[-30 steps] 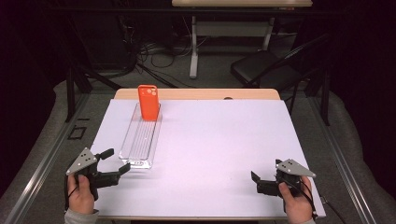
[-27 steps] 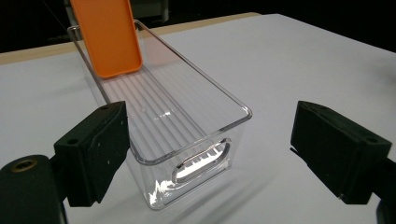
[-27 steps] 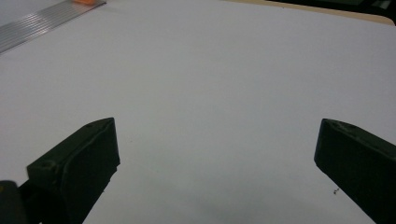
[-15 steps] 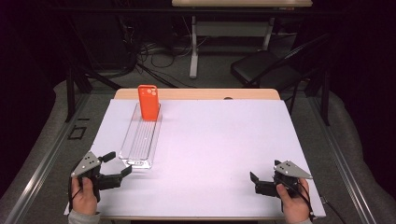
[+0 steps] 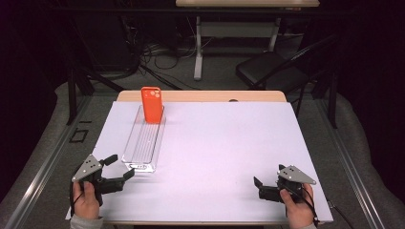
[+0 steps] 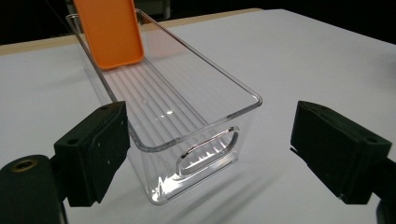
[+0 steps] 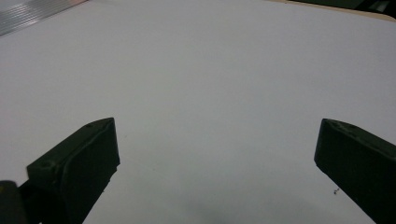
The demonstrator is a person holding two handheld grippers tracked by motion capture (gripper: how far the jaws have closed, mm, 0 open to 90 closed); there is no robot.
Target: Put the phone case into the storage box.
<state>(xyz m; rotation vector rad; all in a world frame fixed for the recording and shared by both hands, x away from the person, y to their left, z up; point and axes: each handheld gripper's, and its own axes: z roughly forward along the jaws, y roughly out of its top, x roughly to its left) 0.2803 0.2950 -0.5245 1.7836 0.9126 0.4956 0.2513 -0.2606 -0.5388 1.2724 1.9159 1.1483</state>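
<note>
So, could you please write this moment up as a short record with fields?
surface: white table
container: clear bin, long and narrow, at the table's left
contents: orange phone case, leaning upright at the bin's far end
left gripper: open, jaws either side of the bin's near end, not touching it
right gripper: open, nothing between its jaws, near the table's right front

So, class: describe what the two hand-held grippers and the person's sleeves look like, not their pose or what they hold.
The left gripper and the right gripper are black, each topped by a grey three-cornered plate with small dark holes. Each has two blocky matt black jaws with a small hole near the top edge, plain in both gripper views. A thin black cable trails from the right gripper. A light grey sleeve cuff shows at the left wrist.
</note>
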